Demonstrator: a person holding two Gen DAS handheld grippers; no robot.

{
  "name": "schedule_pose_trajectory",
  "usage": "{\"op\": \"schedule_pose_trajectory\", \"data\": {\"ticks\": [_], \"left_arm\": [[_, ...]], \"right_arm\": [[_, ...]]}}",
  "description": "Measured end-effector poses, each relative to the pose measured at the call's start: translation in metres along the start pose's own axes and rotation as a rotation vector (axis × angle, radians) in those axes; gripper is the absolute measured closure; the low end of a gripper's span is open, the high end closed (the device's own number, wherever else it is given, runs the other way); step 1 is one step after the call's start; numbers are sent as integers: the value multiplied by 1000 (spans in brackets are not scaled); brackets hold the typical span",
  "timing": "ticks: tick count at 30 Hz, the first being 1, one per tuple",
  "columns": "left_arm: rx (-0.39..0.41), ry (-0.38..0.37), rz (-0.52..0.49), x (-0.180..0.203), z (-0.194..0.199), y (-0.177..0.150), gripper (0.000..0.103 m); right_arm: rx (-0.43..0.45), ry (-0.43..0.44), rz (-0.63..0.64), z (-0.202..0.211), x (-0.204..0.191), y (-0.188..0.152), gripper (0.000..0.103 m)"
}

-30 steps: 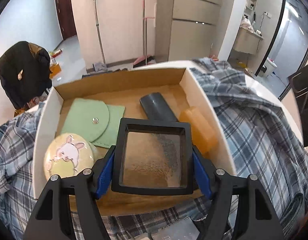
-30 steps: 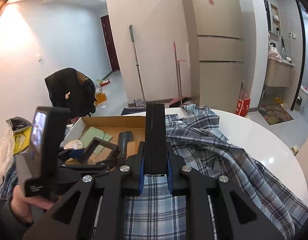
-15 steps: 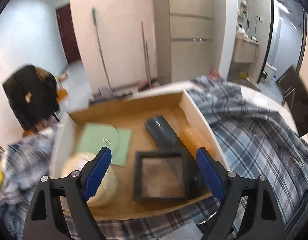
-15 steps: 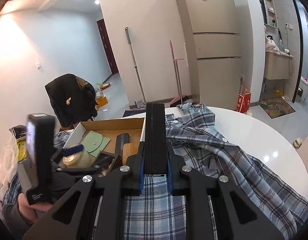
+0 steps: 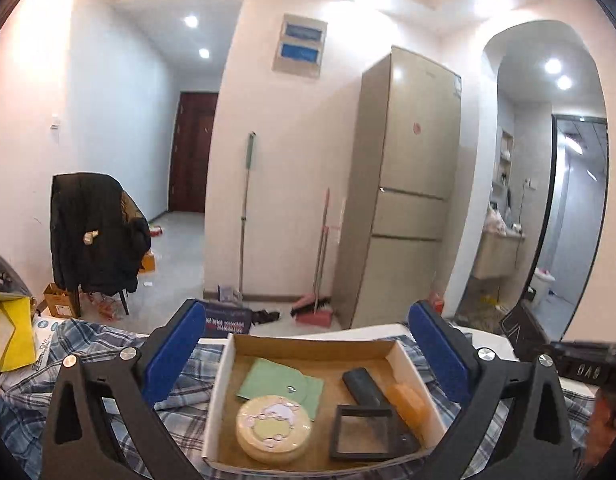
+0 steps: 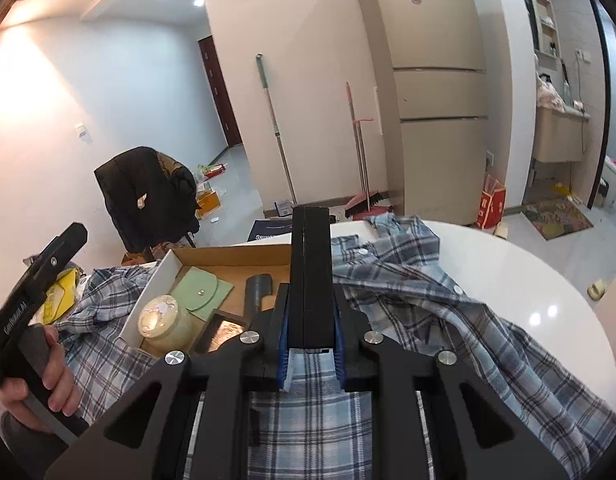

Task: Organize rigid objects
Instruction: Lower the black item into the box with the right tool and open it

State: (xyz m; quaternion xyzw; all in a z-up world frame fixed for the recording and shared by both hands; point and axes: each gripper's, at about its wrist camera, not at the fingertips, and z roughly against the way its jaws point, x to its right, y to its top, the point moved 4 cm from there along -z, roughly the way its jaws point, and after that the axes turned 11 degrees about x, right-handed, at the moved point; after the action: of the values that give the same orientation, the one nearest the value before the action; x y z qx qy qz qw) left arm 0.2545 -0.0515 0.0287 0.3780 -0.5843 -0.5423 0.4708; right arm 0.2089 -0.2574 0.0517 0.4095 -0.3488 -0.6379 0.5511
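While clamped upright in the right gripper [image 6: 310,354], flat black rectangular case [image 6: 310,276] waits above blue plaid shirt [image 6: 407,300], beside open cardboard box [image 5: 224,380] on white round table [image 6: 507,264]. Best carried over the near wall, lowered flat into bare floor, released only once resting. Needs care around black square frame [image 5: 365,432], grey bar [image 5: 363,386], amber block [image 5: 407,398], round cream tin [image 5: 272,428], green felt pouch [image 5: 278,380]. Left gripper [image 5: 311,354] opening wide, nothing between its pads, frame lying below, apart.
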Motion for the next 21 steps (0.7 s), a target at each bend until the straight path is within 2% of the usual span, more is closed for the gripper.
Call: {"op": "schedule_pose_trajectory", "data": {"ticks": [2, 5, 10, 13, 15, 21], "left_arm": [[32, 30, -3, -7, 6, -7, 0], [1, 50, -21, -14, 3, -20, 0], [-25, 79, 70, -31, 3, -25, 0], [-26, 102, 108, -42, 3, -25, 0], [-27, 102, 134, -47, 3, -26, 0], [-26, 102, 158, -53, 4, -26, 0]], "right_arm": [[-9, 20, 36, -4, -15, 5, 86], [-33, 48, 86, -19, -37, 10, 86], [-109, 27, 141, -61, -65, -9, 86], [-229, 62, 101, -84, -68, -34, 86], [-282, 38, 96, -94, -67, -49, 86], [-335, 26, 95, -103, -58, -69, 86]]}}
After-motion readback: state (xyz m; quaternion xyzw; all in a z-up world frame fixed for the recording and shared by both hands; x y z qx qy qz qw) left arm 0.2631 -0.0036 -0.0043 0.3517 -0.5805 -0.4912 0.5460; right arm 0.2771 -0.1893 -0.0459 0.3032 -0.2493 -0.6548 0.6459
